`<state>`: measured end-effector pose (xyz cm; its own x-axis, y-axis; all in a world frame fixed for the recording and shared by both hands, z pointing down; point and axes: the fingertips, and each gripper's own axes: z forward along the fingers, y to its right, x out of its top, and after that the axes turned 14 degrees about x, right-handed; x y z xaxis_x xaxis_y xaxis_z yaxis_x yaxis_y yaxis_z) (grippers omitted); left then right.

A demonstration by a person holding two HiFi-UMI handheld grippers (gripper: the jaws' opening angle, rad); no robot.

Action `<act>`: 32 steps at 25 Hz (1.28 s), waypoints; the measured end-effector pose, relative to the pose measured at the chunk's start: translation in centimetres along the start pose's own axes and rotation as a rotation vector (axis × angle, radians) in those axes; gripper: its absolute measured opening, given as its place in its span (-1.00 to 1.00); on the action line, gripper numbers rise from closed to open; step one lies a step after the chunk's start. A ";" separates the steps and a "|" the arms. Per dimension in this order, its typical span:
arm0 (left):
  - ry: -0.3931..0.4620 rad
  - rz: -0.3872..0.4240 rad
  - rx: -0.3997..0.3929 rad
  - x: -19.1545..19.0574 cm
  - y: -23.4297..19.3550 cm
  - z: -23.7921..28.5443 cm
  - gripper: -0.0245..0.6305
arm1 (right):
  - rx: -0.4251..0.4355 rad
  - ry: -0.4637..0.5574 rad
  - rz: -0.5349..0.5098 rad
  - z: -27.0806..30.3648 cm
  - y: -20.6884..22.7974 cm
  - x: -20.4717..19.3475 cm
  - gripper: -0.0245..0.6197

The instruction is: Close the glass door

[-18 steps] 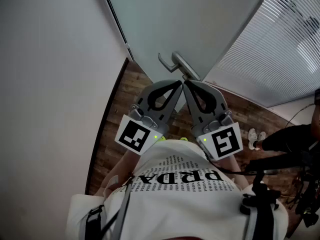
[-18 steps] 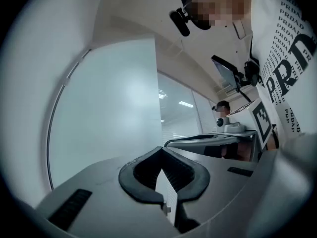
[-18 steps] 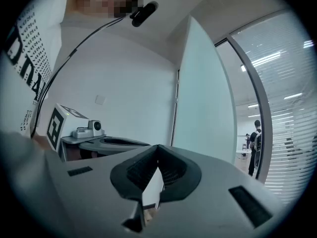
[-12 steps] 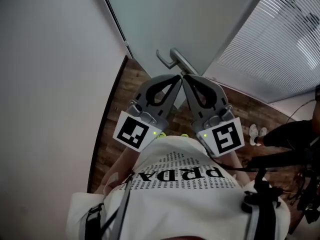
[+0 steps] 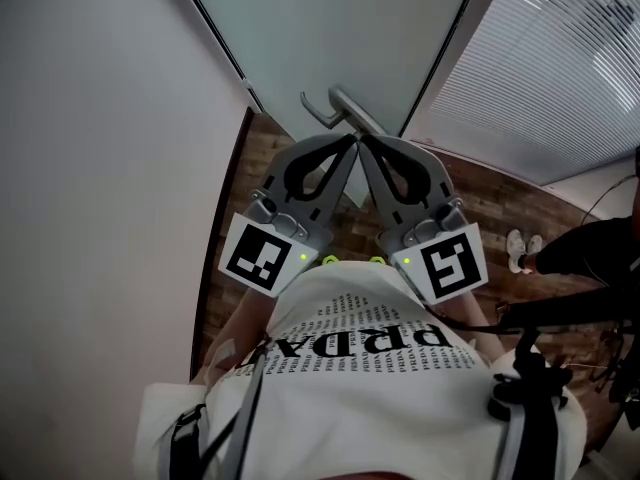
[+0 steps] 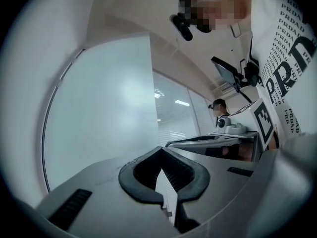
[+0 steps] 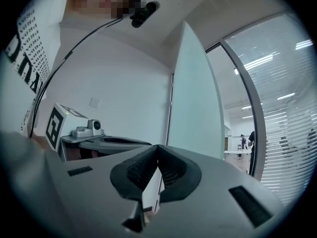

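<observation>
Both the left gripper (image 5: 348,144) and right gripper (image 5: 364,144), fingers (image 6: 130,182) together and empty, meet near the handle (image 5: 335,108) of the glass door (image 5: 330,28); a steady, level push there should shut it.

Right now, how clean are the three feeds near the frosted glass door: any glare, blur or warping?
Head view: sharp, evenly lit; wide lens bows the frosted glass door, silver lever handle crisp. Left gripper view: heavy fisheye, dark corners, soft bright patch on the door. Right gripper view: same warping, bright slatted blinds at right, no motion blur.
</observation>
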<state>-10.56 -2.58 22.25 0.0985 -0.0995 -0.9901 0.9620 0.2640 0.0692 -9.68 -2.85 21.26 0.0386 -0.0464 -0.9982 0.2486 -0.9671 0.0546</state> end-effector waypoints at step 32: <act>-0.099 -0.050 0.008 -3.7 0.6 4.4 -0.93 | -0.185 -0.107 -0.128 -1.3 9.9 -2.1 -0.71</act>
<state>-9.21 -6.25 26.54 0.0748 -0.2065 -0.9756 0.9682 0.2491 0.0215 -6.02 -11.97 23.96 -0.1052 0.0376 -0.9937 0.4186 -0.9048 -0.0785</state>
